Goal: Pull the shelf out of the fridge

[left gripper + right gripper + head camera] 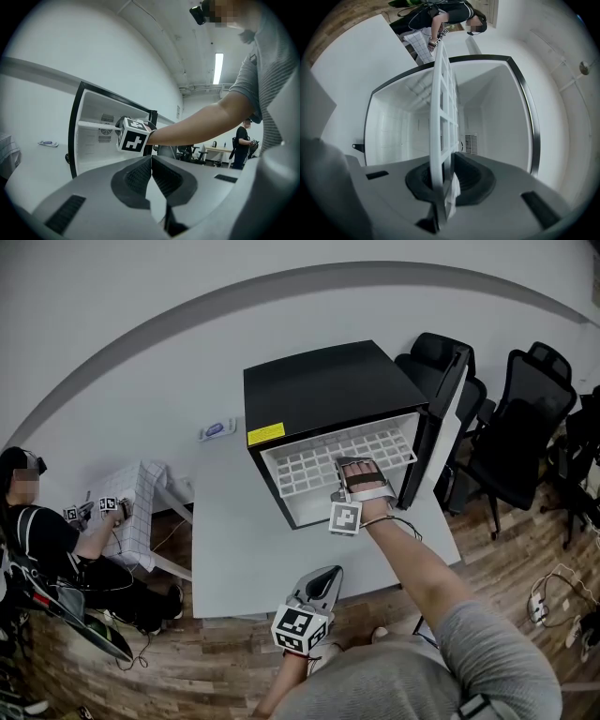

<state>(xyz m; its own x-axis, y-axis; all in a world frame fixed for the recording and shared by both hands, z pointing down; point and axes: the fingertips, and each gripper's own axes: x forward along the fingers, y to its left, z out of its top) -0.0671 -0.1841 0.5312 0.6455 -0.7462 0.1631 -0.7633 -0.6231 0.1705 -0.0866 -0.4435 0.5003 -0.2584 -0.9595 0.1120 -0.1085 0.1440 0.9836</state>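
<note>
A black mini fridge (319, 381) stands on the pale table (234, 549) with its door (441, 418) swung open to the right. Its white grid shelf (319, 460) sticks partway out of the opening. My right gripper (354, 468) is shut on the shelf's front edge. In the right gripper view the shelf (443, 108) runs edge-on between the pads of the right gripper (444, 180). My left gripper (326, 576) hovers near the table's front edge, shut and empty. In the left gripper view the left gripper (151, 164) points toward the fridge (93, 136).
Black office chairs (520, 427) stand right of the open door. A small blue and white object (217, 429) lies on the table left of the fridge. A person (47, 540) sits at far left by a low table with a checked cloth (141, 493).
</note>
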